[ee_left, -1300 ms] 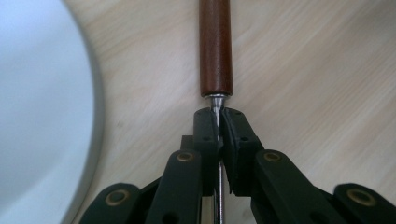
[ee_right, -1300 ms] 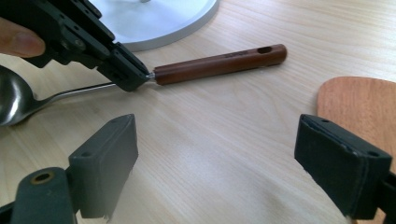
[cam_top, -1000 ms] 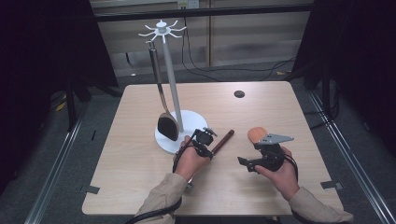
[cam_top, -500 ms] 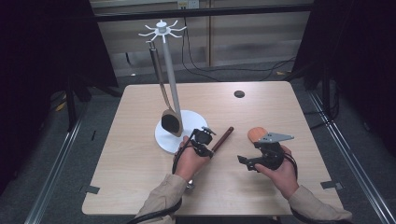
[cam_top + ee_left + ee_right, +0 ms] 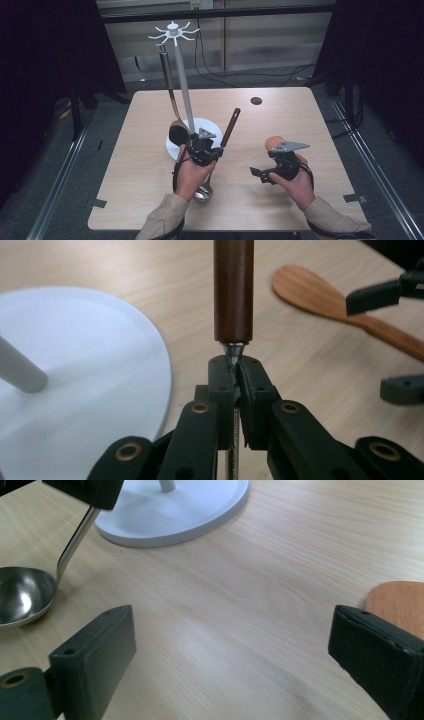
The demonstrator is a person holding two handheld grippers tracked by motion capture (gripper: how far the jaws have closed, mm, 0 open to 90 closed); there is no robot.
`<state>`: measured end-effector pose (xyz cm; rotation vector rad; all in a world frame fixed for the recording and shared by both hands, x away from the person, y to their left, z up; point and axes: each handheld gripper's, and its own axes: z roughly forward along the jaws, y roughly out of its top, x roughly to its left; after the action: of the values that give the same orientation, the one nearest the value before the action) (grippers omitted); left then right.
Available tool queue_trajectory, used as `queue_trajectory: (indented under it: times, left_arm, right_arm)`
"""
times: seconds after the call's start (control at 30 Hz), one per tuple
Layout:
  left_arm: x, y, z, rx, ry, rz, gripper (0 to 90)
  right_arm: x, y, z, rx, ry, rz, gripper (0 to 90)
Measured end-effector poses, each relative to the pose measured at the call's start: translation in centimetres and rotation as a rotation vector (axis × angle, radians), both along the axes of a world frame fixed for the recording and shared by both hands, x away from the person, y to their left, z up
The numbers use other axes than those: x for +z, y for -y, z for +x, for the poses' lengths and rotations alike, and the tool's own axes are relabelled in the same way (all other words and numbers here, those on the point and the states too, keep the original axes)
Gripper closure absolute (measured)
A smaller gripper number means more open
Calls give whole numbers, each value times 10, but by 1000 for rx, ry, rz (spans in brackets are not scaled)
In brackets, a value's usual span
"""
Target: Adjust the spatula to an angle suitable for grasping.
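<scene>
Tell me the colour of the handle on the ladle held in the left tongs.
Dark reddish-brown wood on the ladle handle, clearest in the left gripper view.

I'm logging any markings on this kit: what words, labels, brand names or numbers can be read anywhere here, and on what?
None can be read: no writing shows on the ladle, the wooden spatula, the white rack base, the table or either claw.

High view overlooks the table [image 5: 150, 200]; gripper views skim it closely.
</scene>
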<state>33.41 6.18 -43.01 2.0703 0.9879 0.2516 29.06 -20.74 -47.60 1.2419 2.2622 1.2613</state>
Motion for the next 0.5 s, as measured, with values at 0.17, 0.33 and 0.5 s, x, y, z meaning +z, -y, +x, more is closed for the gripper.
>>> queue_trajectory:
  times: [0.17, 0.33, 0.5]
  left_arm:
    - [8, -8, -6, 25, 78, -58, 854]
    - [13, -13, -10, 51, 141, -103, 854]
    - [17, -17, -13, 67, 171, -143, 854]
  right_arm:
    - [0, -1, 0, 23, 2, 2, 16]
    - [0, 0, 0, 21, -2, 2, 16]
    - [-1, -1, 0, 28, 2, -5, 16]
